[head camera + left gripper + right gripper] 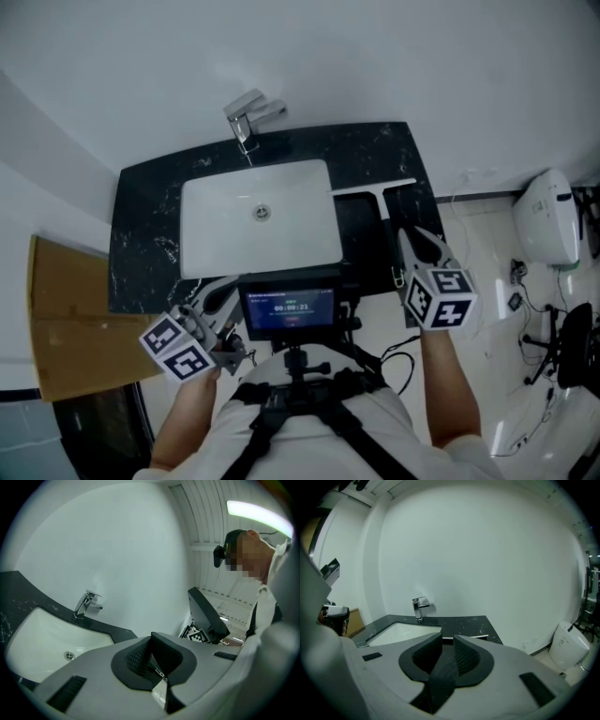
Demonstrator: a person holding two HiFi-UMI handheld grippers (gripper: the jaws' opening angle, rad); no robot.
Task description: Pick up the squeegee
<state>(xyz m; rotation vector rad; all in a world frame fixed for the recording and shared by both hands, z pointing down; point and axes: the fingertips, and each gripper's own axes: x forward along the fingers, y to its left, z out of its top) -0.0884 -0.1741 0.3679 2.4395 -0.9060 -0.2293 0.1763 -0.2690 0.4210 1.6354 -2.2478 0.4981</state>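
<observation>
One black T-shaped squeegee (pixel 383 211) with a pale rubber edge lies on the speckled black stone counter (pixel 150 234), right of the single white rectangular basin (pixel 225 225) and the one chrome tap (pixel 246 117). It looks light and stiff, best gripped by its handle. Of two grippers, the right gripper (pixel 447 646) pinches that dark handle; the left gripper (pixel 151 644) is pressed together, empty.

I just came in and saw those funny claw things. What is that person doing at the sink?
A person stands at a black counter with a white sink, holding a gripper in each hand. The right gripper is clamped on the dark handle of the squeegee, which lies on the counter to the right of the sink and is not yet lifted. The left gripper is shut and empty, held back near the person's body.
</observation>
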